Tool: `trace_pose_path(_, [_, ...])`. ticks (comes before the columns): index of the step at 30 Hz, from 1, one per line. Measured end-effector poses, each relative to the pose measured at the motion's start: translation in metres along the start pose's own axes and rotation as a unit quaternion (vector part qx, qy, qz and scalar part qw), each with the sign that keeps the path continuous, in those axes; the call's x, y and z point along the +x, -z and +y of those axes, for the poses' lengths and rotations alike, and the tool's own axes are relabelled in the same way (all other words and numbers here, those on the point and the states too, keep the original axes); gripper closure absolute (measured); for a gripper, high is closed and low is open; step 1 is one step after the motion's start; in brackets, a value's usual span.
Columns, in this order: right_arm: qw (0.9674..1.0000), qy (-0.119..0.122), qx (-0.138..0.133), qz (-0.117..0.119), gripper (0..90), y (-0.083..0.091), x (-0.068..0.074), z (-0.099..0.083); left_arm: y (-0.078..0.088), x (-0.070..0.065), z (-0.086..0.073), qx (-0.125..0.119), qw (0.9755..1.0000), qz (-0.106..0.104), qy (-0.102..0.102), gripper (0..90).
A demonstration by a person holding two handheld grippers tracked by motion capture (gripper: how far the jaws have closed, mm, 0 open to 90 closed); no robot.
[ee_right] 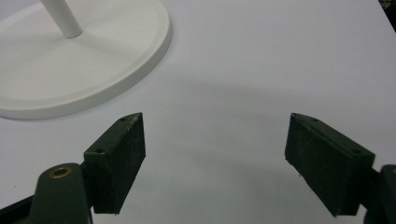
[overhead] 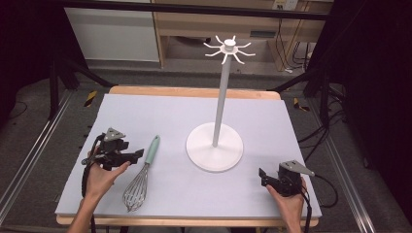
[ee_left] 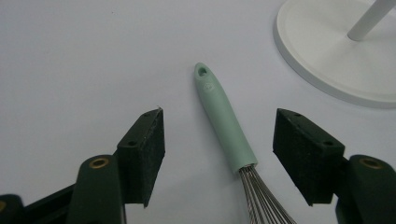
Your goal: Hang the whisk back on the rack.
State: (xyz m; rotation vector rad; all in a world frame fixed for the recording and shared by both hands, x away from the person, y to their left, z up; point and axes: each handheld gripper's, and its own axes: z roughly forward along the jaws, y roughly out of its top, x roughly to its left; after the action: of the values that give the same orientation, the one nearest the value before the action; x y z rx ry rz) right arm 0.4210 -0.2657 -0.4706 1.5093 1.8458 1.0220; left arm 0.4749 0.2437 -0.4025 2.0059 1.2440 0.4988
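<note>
Left jaws: seen close in the left gripper view, the two black pads stand wide apart with nothing between them but the whisk's handle lying farther on, untouched.
Left gripper [ee_left: 219, 135]: in the high view it [overhead: 137, 154] sits at the left of the surface, held in the person's left hand [overhead: 99, 177], its jaws aimed rightward toward the whisk.
Whisk [overhead: 142, 174]: lies flat on the pale surface, just right of the left gripper and left of the stand's base.
Whisk long axis: in the high view it runs from near-left to far-right, slightly tilted from straight away.
Whisk handle [ee_left: 224, 119]: mint green, pointing away from the person, its tip with a small hanging hole at the far end.
Whisk wires [overhead: 135, 191]: the metal loops point back toward the person's edge of the surface; in the left gripper view they leave the handle toward the bottom of the picture.
Right gripper [ee_right: 215, 161]: its jaws are spread wide over bare surface, holding nothing; in the high view it [overhead: 263, 177] rests at the near right in the right hand [overhead: 290, 203], well apart from the whisk.
Stand [overhead: 215, 145]: white, with a round base in the middle of the surface, an upright pole and a ring of hooks at the top.
Surface [overhead: 160, 111]: a pale lilac sheet over a wooden board.
</note>
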Motion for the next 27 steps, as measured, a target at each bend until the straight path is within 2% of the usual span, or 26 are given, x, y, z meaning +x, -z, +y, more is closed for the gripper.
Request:
trace_pose_path(8, [1.0, -0.002, 0.002, 0.0, 21.6, 0.0, 0.0, 0.0, -0.013, -0.007, 0.002, 0.034, 0.9993, 0.001, -0.014, 33.9])
trace_pose_path(20, [0.9999, 0.005, 0.008, 0.004, 23.5, -0.001, 0.002, 0.001, -0.031, -0.009, 0.0, 0.068, 0.9976, -0.003, -0.011, 38.4])
trace_pose_path(27, [0.9999, 0.004, 0.01, 0.008, 24.5, -0.001, 0.002, 0.001, -0.04, -0.014, 0.001, 0.088, 0.996, -0.003, -0.015, 42.9])
